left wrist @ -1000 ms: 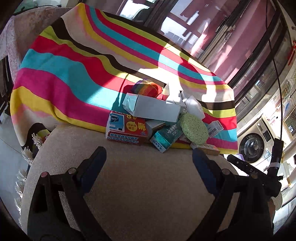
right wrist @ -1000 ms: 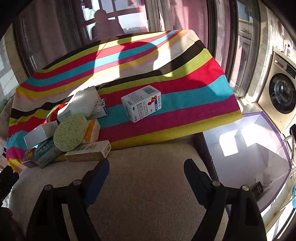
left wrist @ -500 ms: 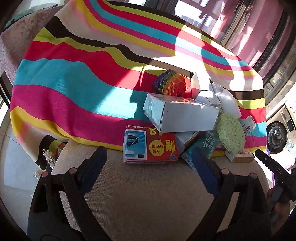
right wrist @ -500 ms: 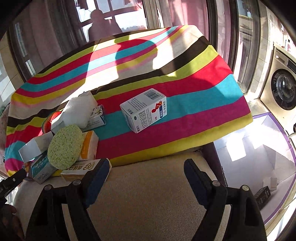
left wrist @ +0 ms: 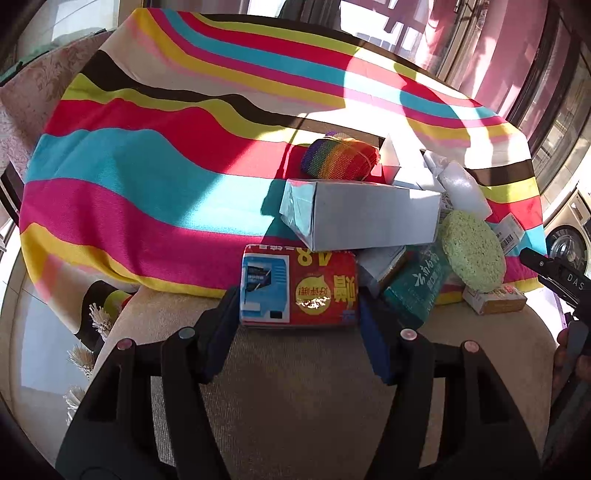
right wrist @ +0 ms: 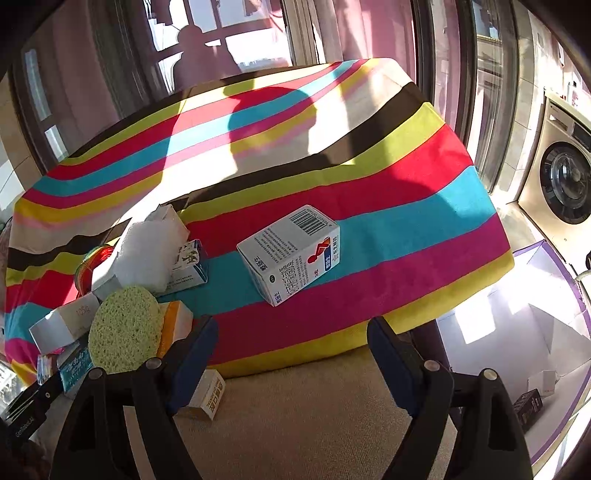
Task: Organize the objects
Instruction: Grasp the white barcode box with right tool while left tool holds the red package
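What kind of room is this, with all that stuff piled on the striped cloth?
Probably a home, perhaps a sunlit balcony or laundry corner. A washing machine stands by tall windows with pink curtains, and small household boxes and a green sponge lie on a striped blanket over a cushioned seat.

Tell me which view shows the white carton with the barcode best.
The right wrist view: the white barcode carton lies alone on the striped cloth, unobstructed. The left wrist view does not show it clearly.

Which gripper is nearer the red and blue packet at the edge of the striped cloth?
Left. The left gripper straddles the red and blue packet, jaws just closing on it. The right gripper hangs open farther right.
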